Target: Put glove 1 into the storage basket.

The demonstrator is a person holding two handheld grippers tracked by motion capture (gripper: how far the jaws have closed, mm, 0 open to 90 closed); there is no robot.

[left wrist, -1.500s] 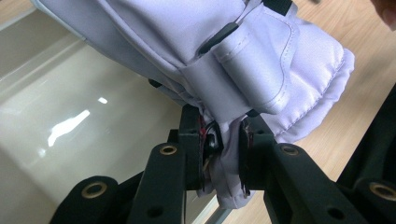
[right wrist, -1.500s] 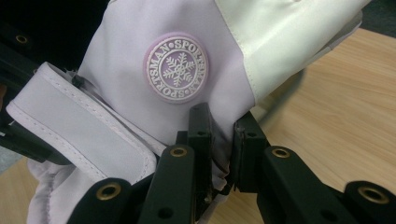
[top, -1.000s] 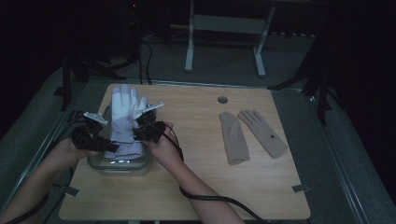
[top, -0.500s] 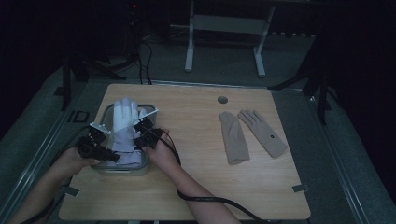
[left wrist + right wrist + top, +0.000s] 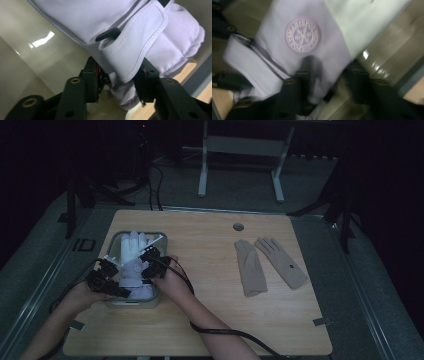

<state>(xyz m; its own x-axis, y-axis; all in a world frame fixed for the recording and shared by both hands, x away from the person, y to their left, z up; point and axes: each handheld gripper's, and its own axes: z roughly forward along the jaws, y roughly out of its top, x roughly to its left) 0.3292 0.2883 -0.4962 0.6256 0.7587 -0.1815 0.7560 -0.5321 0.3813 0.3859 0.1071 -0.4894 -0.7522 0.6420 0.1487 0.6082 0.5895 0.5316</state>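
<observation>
While the white glove [image 5: 134,265] is lying in the clear bin [image 5: 163,240], both tongs (left [image 5: 120,270], right [image 5: 145,264]) are just opening around its cuff, seemingly no longer pinching it.

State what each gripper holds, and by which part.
Nothing firmly: both sets of jaws have just been opening around the cuff of the padded white glove lying in the clear plastic bin.

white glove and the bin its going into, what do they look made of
White glove: looks like padded woven fabric, matte pale lilac-white, with stitched seams, a puffy quilted cuff and an embroidered round patch. Bin: likely hard plastic, smooth and glossy, since its pale wall mirrors a light; its exact make is unclear.
</observation>
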